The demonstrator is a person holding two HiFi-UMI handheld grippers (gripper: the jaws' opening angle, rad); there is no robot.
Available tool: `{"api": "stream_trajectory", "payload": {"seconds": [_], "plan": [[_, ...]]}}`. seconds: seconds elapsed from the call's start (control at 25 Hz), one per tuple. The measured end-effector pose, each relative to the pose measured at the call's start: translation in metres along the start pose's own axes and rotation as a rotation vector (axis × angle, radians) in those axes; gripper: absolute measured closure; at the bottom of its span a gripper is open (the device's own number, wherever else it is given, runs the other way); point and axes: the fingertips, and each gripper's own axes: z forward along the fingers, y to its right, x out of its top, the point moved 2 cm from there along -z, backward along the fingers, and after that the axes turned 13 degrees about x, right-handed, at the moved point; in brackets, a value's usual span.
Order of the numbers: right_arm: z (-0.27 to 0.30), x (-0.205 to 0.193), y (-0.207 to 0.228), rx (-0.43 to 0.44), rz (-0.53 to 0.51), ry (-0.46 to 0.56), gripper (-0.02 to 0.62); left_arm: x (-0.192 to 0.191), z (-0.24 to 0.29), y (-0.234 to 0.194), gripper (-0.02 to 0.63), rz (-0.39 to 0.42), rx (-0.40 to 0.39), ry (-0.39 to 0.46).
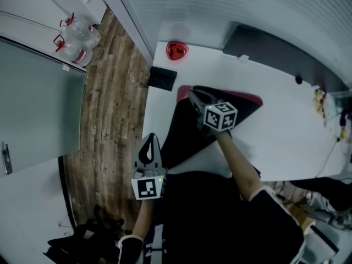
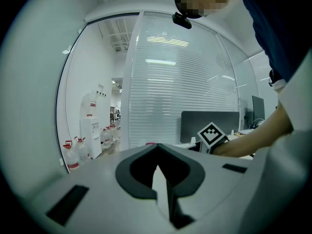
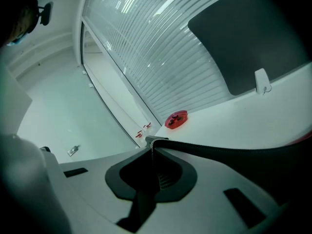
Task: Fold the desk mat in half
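The right tongs (image 3: 152,145) were clamped on the stitched edge of a black desk mat (image 1: 184,131) with a red face along its far side. That edge was held raised over the mat, which lay on the near-left part of the white counter (image 1: 286,136). The left tongs (image 2: 158,165) were seen together, with nothing visible between them, at the counter's left edge near the mat's near corner. Just beyond the mat's far-left corner a small black square block (image 1: 163,78) lay. Farther off, near the dark grey partition panel (image 1: 275,43), sat a round red dish (image 1: 177,50). Clear water bottles with red handles (image 1: 77,37) stood on the wooden plank floor (image 1: 110,120), well apart from the counter.
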Motion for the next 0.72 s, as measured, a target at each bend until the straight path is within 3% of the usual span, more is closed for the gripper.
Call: {"api": "stream_trajectory", "payload": {"seconds": [0.48,0.72], "plan": [[0.015,-0.004,0.006,0.01,0.025,-0.014,0.577,-0.008,0.012,-0.001,0.604,-0.015,-0.003,-0.033],[0.017,-0.005,-0.001,0.055,0.01,-0.011,0.49,-0.008,0.012,0.0,0.604,-0.015,-0.002,-0.035]]}}
